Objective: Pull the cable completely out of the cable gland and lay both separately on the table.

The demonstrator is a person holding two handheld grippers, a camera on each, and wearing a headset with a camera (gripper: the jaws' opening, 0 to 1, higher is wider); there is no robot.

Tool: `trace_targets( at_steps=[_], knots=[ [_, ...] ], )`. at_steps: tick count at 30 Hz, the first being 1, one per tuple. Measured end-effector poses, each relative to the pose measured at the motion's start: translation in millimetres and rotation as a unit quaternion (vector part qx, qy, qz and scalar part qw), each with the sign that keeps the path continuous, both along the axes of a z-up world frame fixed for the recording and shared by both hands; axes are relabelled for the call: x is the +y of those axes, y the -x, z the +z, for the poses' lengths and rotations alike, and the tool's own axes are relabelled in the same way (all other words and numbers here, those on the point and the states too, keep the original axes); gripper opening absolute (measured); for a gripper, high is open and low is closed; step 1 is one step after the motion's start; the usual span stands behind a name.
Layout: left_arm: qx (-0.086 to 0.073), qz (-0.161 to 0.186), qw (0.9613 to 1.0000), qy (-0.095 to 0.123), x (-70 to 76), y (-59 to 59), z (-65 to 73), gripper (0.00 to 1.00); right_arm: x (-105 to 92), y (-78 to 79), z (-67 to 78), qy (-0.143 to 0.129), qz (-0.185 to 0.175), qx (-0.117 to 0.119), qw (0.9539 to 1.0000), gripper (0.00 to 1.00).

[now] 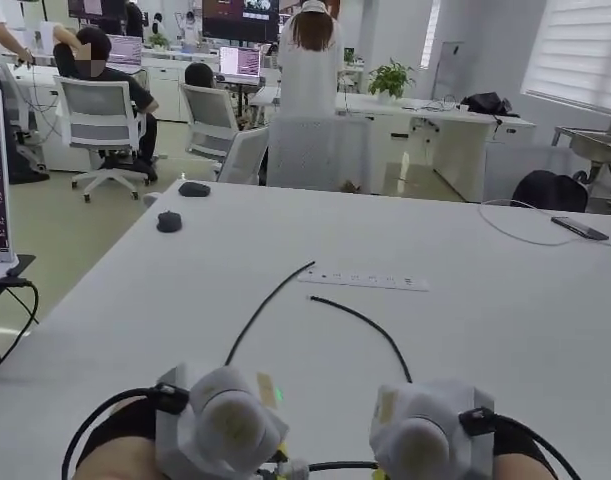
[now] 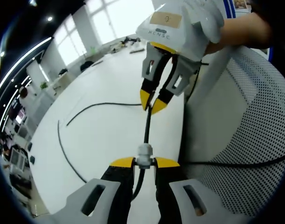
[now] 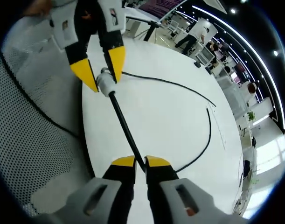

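A black cable (image 2: 147, 126) runs taut between my two grippers, just above the near edge of the white table (image 1: 485, 330). The left gripper (image 2: 144, 162) is shut on the white cable gland (image 2: 144, 155), with the cable passing through it. The right gripper (image 3: 135, 162) is shut on the cable (image 3: 123, 123) a short way from the gland (image 3: 105, 83). Both cable ends trail across the table, one strand (image 1: 268, 303) on the left and one (image 1: 370, 325) on the right. From the head view, the left gripper (image 1: 223, 425) and right gripper (image 1: 425, 435) sit side by side at the bottom.
A white strip (image 1: 365, 281) lies across the middle of the table. Two dark mice (image 1: 169, 222) (image 1: 194, 189) sit at the far left and a phone (image 1: 579, 228) at the far right. A mesh chair back (image 2: 245, 116) is close behind the grippers. People and office chairs stand beyond the table.
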State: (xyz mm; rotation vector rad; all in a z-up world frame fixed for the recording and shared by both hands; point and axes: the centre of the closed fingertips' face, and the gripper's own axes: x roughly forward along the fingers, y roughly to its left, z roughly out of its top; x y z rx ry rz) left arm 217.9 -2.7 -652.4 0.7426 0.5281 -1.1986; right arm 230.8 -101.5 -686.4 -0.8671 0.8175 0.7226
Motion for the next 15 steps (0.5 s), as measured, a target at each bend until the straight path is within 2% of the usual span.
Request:
trace_targets(
  at_steps=[2,3,5,6,7,9,11,14,15],
  knots=[
    [-0.003,0.002,1.0,-0.004,1.0,-1.5,-0.7,0.17,-8.2,-1.8,-1.1,0.021,-0.005,-0.003,0.9998,0.06],
    [-0.005,0.002,1.0,-0.005,1.0,-1.8,-1.1,0.17,-12.5,-2.3,-0.8,0.05,0.008,-0.009,0.9987,0.06],
    [-0.012,-0.001,0.9998,-0.013,1.1,-2.0,-1.5,0.17,-12.1,-1.0,-1.4,0.061,0.014,-0.009,0.998,0.07],
    [-0.011,-0.002,0.9999,-0.012,1.1,-1.7,-1.7,0.17,-8.7,-0.2,-1.4,0.05,0.013,-0.008,0.9986,0.1],
    [-0.008,-0.002,0.9999,-0.011,0.8,-1.0,-2.1,0.17,4.1,1.8,-1.0,0.01,0.013,-0.001,0.9999,0.15],
    [-0.009,-0.003,0.9999,-0.011,0.4,-0.4,-2.2,0.17,16.9,2.4,3.3,-0.021,0.026,-0.004,0.9994,0.21],
    [-0.01,-0.006,0.9999,-0.012,0.2,0.3,-2.5,0.17,32.9,3.0,11.3,-0.051,0.05,-0.015,0.9973,0.23],
    [-0.014,-0.014,0.9997,-0.017,-0.5,2.1,-3.5,0.17,60.1,10.2,22.9,-0.096,0.097,-0.027,0.9902,0.24],
    [-0.014,-0.015,0.9996,-0.017,-1.0,2.3,-3.6,0.17,65.1,12.0,24.7,-0.103,0.105,-0.028,0.9887,0.24]
  ],
)
